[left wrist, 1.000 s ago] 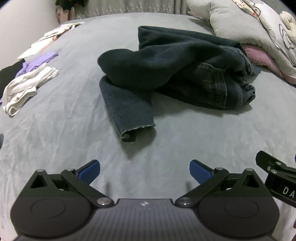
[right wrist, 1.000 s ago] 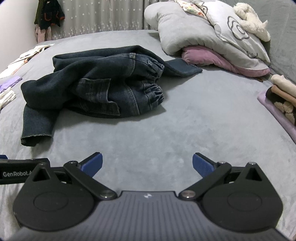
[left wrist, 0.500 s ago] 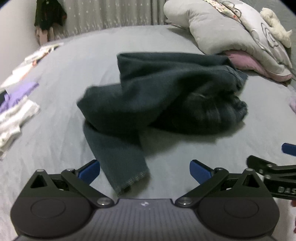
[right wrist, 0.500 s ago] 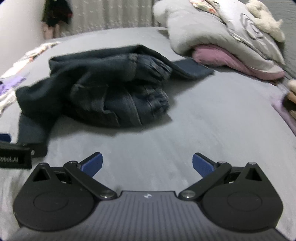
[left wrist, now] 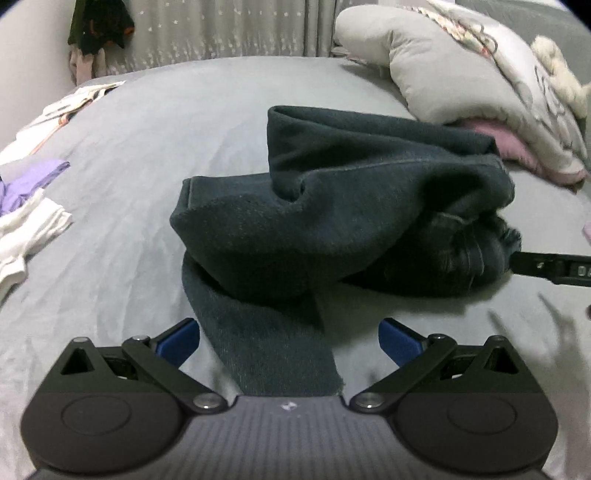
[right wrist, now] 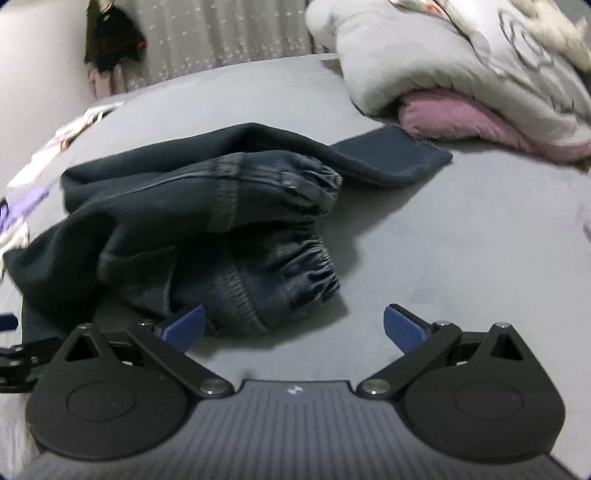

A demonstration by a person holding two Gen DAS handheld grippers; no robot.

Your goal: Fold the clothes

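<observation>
A crumpled pair of dark blue jeans (left wrist: pixel 332 221) lies in a heap on the grey bed (left wrist: pixel 147 129). One leg end (left wrist: pixel 273 354) reaches between the fingers of my left gripper (left wrist: pixel 290 341), which is open around it. In the right wrist view the jeans (right wrist: pixel 207 229) show their elastic waistband (right wrist: pixel 310 266), and my right gripper (right wrist: pixel 293 326) is open just in front of it, the left fingertip (right wrist: pixel 186 325) close to the cloth. The other leg end (right wrist: pixel 399 158) points toward the pillows.
Grey and pink pillows (left wrist: pixel 480 92) are piled at the back right. White (left wrist: pixel 29 232) and purple (left wrist: pixel 26 184) clothes lie at the left edge of the bed. A curtain (left wrist: pixel 221 29) and hanging dark clothes (left wrist: pixel 98 26) are behind. The right gripper's side (left wrist: pixel 554 267) shows at the right.
Both grippers have moved forward and down to the jeans. The leg end now lies between the left fingers, and the waistband is now right before the right fingers. Both stayed open.
</observation>
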